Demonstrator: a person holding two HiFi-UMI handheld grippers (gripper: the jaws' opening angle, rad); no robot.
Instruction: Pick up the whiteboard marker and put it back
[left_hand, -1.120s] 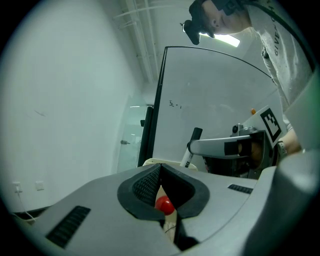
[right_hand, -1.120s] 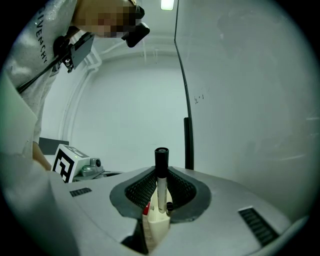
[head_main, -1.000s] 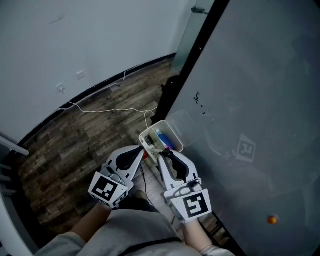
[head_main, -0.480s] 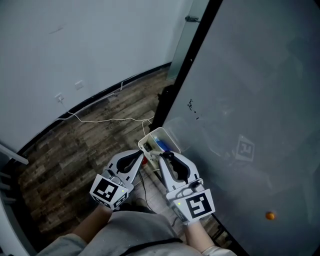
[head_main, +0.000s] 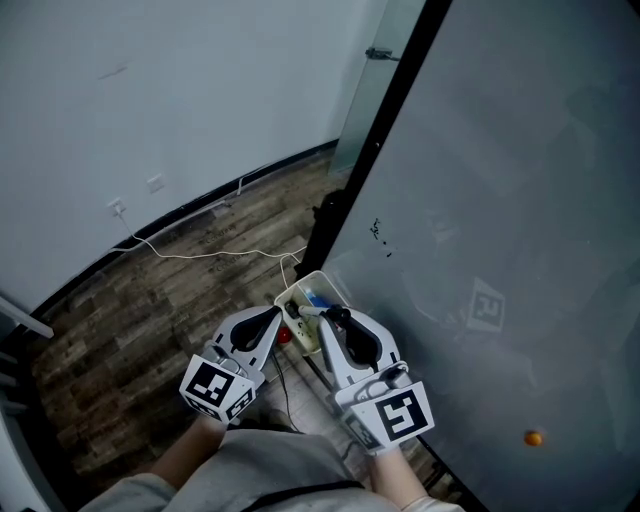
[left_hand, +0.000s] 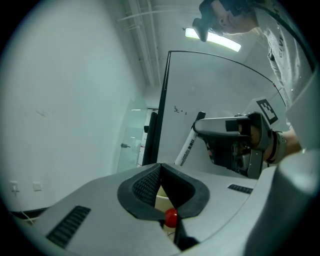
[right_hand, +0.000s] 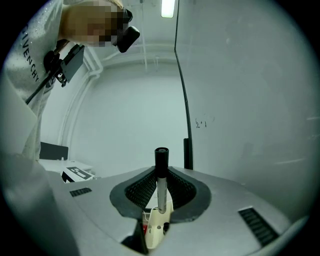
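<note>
Nearest, bottom of head view: grey sleeves, then the checker-print cubes on each tool.

L gripper, lower centre-left: fingers closed tip to tip w/ nothing btwn them. Prob. just parked, since this looks like a one-hand job.

R gripper, lower centre: fingers clamped on the marker. It's gripped partway down the barrel, standing upright w/ cap on top in the R gripper view. Both ends stick out, which should make it easy to drop back in. Marker sits just above the tray.

Textures:
- Pads are black ribbed rubber, so good bite on a slick round barrel.
- Shells are smooth pale plastic.
- Marker is a slim pale cylinder w/ dark print and a black cap.

Tray is a thin cream plastic box, open top, at the board's lower edge. A blue pen lies inside. A small red round thing sits just beside it; can't tell what it is.

Farther, right half of frame: board, smooth grey, black frame, a few tiny scribbles. Left: wood-grain floor w/ a thin white cable, then a plain pale wall.
</note>
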